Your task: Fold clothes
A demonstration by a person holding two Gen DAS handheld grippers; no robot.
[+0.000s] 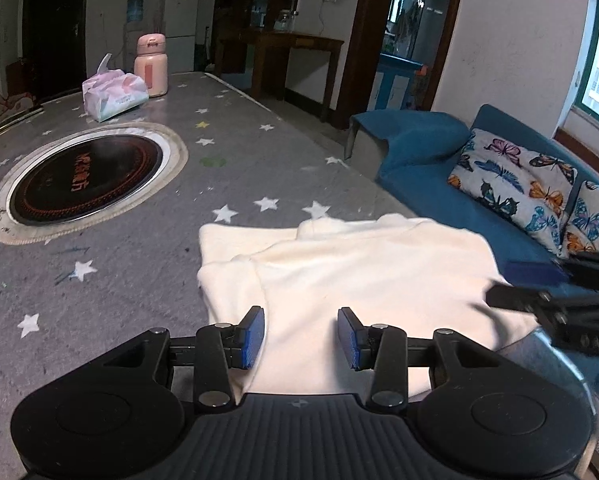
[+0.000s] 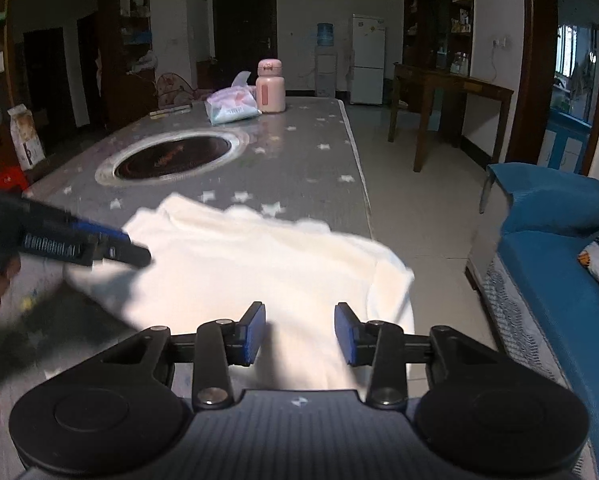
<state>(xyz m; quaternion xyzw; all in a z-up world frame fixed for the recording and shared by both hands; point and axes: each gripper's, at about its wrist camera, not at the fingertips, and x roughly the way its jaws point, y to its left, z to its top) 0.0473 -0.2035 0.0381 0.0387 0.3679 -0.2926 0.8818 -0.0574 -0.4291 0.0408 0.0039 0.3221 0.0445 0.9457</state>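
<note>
The cream-white soft knit garment (image 1: 363,276) lies partly folded ahead of and under both jaws. Left gripper (image 1: 301,338) and right gripper (image 2: 301,334) gape wide, empty. It looks light and limp, so it is best pinched at a hem edge.

The right gripper (image 2: 300,334) hangs over the near part of a cream garment (image 2: 259,264), its blue-padded jaws spread apart with nothing between them. The garment lies on a grey star-patterned table (image 2: 299,152), one corner drooping past the right edge. The left gripper (image 2: 131,250) reaches in blurred from the left, at the cloth's left side.
</note>
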